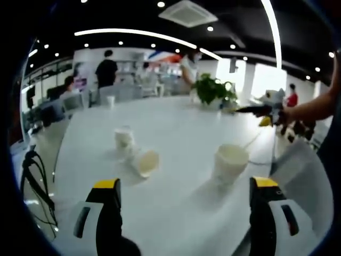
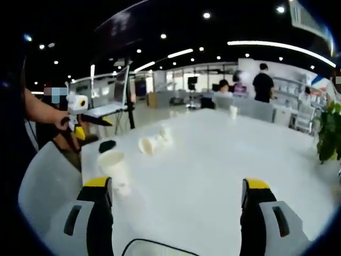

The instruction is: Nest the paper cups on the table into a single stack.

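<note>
On the white table (image 1: 181, 128) one paper cup (image 1: 123, 137) stands upright, and a second cup (image 1: 145, 161) lies on its side just in front of it. A third cup (image 1: 230, 162) stands apart to the right. My left gripper (image 1: 185, 189) is open, low over the near table, short of all three. The right gripper view has the lone upright cup (image 2: 113, 162) near the left jaw, with the tipped cup (image 2: 148, 145) and its upright neighbour (image 2: 165, 132) beyond. My right gripper (image 2: 176, 194) is open and holds nothing.
A small cup (image 1: 110, 100) stands far across the table, also seen as a far cup (image 2: 233, 111). A potted plant (image 1: 213, 89) sits at the table's far side. A black object (image 2: 107, 145) lies near the edge, by a white chair (image 2: 42, 181). People stand in the background.
</note>
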The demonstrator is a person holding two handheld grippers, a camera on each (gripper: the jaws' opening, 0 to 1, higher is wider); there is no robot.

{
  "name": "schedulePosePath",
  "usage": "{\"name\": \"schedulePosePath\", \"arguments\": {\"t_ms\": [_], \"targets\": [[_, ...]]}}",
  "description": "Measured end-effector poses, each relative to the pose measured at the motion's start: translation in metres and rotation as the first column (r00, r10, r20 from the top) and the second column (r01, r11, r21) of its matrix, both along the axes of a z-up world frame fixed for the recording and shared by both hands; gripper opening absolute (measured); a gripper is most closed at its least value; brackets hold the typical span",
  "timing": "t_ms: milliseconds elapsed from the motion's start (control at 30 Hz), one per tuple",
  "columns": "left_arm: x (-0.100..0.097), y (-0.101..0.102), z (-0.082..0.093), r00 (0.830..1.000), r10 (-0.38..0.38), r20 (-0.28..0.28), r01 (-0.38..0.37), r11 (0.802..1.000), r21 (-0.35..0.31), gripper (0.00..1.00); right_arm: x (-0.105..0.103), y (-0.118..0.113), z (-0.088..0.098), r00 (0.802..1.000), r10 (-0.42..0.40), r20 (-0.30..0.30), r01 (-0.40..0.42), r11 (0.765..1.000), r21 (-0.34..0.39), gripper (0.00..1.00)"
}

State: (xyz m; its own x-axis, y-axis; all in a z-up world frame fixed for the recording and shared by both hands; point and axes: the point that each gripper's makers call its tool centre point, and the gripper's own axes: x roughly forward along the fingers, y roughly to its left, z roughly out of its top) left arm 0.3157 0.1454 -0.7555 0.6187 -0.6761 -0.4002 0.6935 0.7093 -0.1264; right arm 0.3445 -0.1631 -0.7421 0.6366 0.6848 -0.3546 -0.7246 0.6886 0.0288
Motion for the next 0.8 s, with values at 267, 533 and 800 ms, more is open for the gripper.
{"name": "schedulePosePath", "arguments": {"t_ms": [267,533,800], "targets": [[0.006,-0.002,-0.001,1.0,-0.027,-0.005,0.027,0.999,0.027,0.99,0.002,0.005,0.0,1.0,-0.002,-0.001,0.002,1.0,0.015,1.0],[0.025,0.007,0.004,0.992,-0.122,0.02,0.119,0.984,0.131,0.99,-0.002,0.01,-0.004,1.0,-0.006,-0.014,0.007,1.0,0.026,1.0],[0.057,0.014,0.012,0.979,-0.205,0.01,0.199,0.959,0.202,0.99,-0.002,0.009,-0.004,0.999,-0.031,-0.022,0.032,0.998,0.048,1.0]]}}
